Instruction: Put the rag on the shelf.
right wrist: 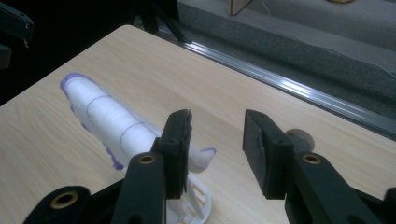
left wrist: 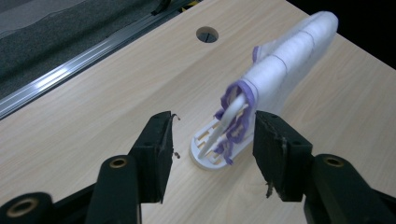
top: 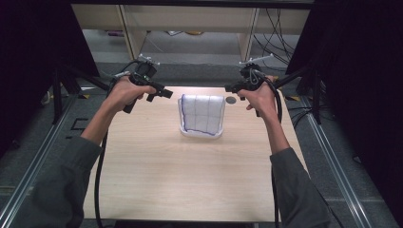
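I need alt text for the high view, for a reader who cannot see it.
A white cloth with purple edging hangs over a white rack on a light wooden table. A person's hands hold the left gripper and right gripper on either side of it, both clear of the cloth.

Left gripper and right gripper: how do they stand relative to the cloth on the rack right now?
The left gripper hangs by the left end of the white cloth; the right gripper hangs by its right end. The left gripper's jaws frame the white rack end; the right gripper's gap frames bare table. Both are open, holding nothing, pointing inward.
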A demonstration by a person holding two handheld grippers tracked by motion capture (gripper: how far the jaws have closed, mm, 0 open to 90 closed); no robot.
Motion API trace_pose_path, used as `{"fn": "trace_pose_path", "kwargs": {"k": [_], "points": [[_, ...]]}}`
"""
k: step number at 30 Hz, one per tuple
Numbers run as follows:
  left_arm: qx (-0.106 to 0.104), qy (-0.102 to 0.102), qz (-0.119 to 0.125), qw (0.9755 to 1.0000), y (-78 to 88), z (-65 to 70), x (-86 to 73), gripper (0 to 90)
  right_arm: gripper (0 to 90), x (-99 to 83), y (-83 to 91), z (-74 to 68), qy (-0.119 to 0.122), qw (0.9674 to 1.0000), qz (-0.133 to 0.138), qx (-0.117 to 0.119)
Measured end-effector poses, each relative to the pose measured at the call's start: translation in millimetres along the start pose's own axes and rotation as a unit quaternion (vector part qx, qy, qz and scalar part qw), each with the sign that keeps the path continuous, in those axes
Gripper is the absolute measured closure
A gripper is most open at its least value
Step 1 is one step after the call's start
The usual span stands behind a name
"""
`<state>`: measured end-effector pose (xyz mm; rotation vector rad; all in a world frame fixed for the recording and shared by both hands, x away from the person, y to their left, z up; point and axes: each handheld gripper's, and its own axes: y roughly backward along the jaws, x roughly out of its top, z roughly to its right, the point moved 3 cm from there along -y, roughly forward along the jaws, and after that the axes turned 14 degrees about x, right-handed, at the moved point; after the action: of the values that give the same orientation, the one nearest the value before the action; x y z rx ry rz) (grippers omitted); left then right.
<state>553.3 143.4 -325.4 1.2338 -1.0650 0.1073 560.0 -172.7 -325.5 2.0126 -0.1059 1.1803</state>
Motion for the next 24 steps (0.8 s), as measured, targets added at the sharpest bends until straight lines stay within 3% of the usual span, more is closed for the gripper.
{"fn": "trace_pose_path", "kwargs": {"k": [3,5,6,7,8,10,11,13,17,18,23,24], "points": [[-0.005,-0.004,0.004,1.0000,6.4,4.7,-7.9,44.7,60.1,-5.1,4.2,-3.0,-0.001,1.0000,0.004,0.000],[-0.004,-0.007,0.004,1.0000,10.2,7.7,-12.9,43.3,59.4,-8.1,6.4,-4.6,0.013,0.9999,0.007,0.004],[-0.003,-0.007,0.006,1.0000,11.5,9.2,-15.6,42.8,59.0,-10.2,8.2,-7.1,0.003,1.0000,0.004,0.005],[-0.002,-0.006,0.008,1.0000,12.9,10.7,-18.1,42.0,58.6,-11.8,8.5,-7.0,0.015,0.9998,0.011,0.004],[-0.004,-0.010,0.007,0.9999,14.6,11.5,-20.7,41.7,58.5,-13.6,10.1,-9.4,0.008,0.9999,0.008,0.002],[-0.007,-0.005,0.012,0.9999,16.2,14.5,-25.7,41.3,57.4,-17.0,11.7,-11.2,0.021,0.9997,0.009,0.005],[-0.007,-0.007,0.012,0.9999,17.2,15.5,-28.1,41.1,57.0,-18.7,13.5,-14.7,0.004,1.0000,0.003,0.002],[-0.009,-0.006,0.014,0.9998,18.6,17.8,-32.3,40.6,55.6,-21.2,13.5,-15.3,0.023,0.9997,0.011,0.005],[-0.010,-0.003,0.023,0.9997,21.8,23.5,-43.8,40.2,52.4,-31.1,14.8,-23.3,0.021,0.9997,0.015,0.001],[-0.009,-0.005,0.022,0.9997,22.7,25.1,-47.7,39.8,51.7,-34.7,15.7,-23.5,0.030,0.9995,0.015,0.001],[-0.008,-0.001,0.024,0.9997,24.0,32.9,-68.3,37.8,48.7,-59.9,14.7,-27.0,0.024,0.9996,0.014,0.009],[-0.010,-0.002,0.020,0.9997,24.0,36.8,-80.1,37.2,47.6,-65.5,15.2,-27.4,0.023,0.9997,0.008,0.008]]}}
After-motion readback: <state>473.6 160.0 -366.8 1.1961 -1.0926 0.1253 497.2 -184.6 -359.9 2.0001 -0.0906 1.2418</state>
